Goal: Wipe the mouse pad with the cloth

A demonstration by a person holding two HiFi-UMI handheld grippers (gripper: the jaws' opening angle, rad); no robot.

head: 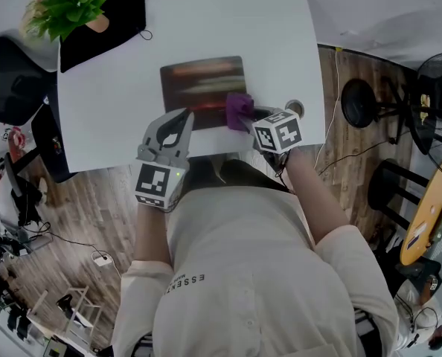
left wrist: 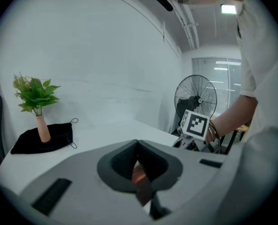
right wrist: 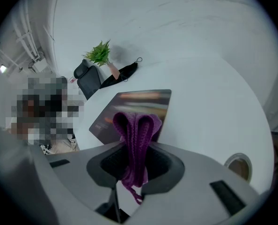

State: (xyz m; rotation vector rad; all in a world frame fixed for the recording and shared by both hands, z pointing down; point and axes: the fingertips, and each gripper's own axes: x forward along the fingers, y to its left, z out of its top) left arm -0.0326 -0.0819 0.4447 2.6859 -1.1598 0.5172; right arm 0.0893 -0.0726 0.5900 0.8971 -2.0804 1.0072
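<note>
The dark mouse pad [head: 203, 88] with reddish streaks lies on the white table [head: 109, 110], close to its near edge. A purple knitted cloth [head: 239, 110] rests on the pad's near right corner, and my right gripper [head: 257, 117] is shut on it. In the right gripper view the cloth [right wrist: 136, 125] stands folded between the jaws of my right gripper [right wrist: 135, 149], with the mouse pad [right wrist: 129, 107] beyond. My left gripper [head: 182, 119] sits at the pad's near left edge. Its own view shows my left gripper [left wrist: 138, 165] shut on a thin strip of the mouse pad [left wrist: 140, 178].
A potted plant [head: 65, 6] stands on a black cloth [head: 106, 21] at the table's far left. A round cable grommet [head: 295, 108] is set in the table beside the right gripper. A fan [head: 438, 73], a stool [head: 359, 103] and cables are on the floor to the right.
</note>
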